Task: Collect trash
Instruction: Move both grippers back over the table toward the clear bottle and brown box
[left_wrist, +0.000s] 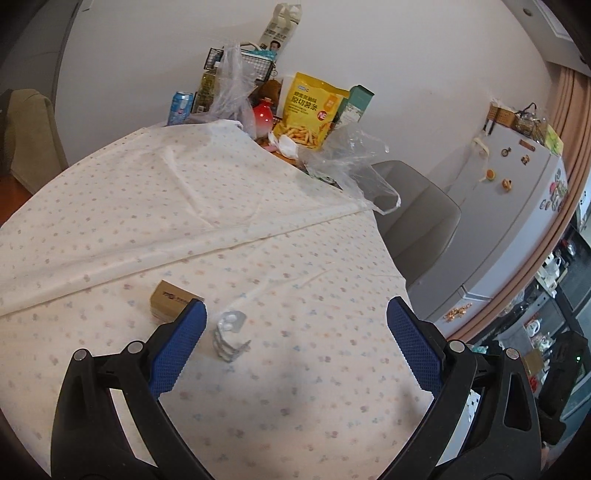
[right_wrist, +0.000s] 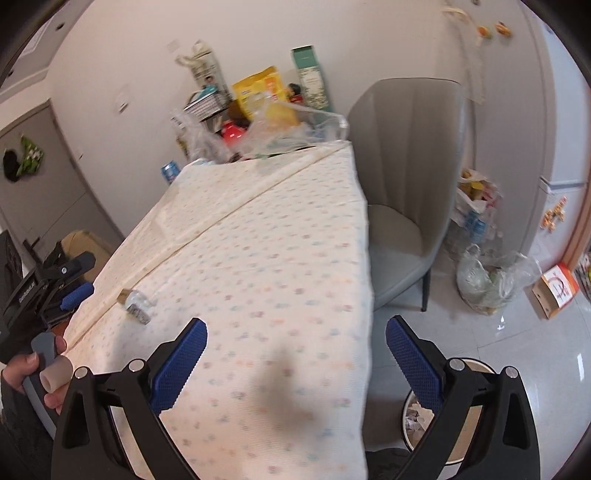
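Silver pill blister packs (left_wrist: 229, 334) lie on the dotted tablecloth (left_wrist: 277, 369), beside a small tan cardboard box (left_wrist: 173, 300). My left gripper (left_wrist: 295, 347) is open and empty, just above the cloth; its left finger sits close to the blister packs and the box. Both items also show in the right wrist view, the blister packs (right_wrist: 138, 308) and the box (right_wrist: 123, 295). My right gripper (right_wrist: 295, 354) is open and empty over the table's right edge. A round bin (right_wrist: 417, 417) holding paper scraps stands on the floor below it. The left gripper (right_wrist: 68, 284) shows at the far left.
Snack bags (left_wrist: 310, 107), a can (left_wrist: 180, 107), a red jar (left_wrist: 262, 116) and clear plastic bags (left_wrist: 351, 162) crowd the table's far end. A grey chair (right_wrist: 402, 192) stands at the right side. Full plastic bags (right_wrist: 487, 280) and a carton (right_wrist: 556, 290) sit on the floor by the fridge (left_wrist: 517, 206).
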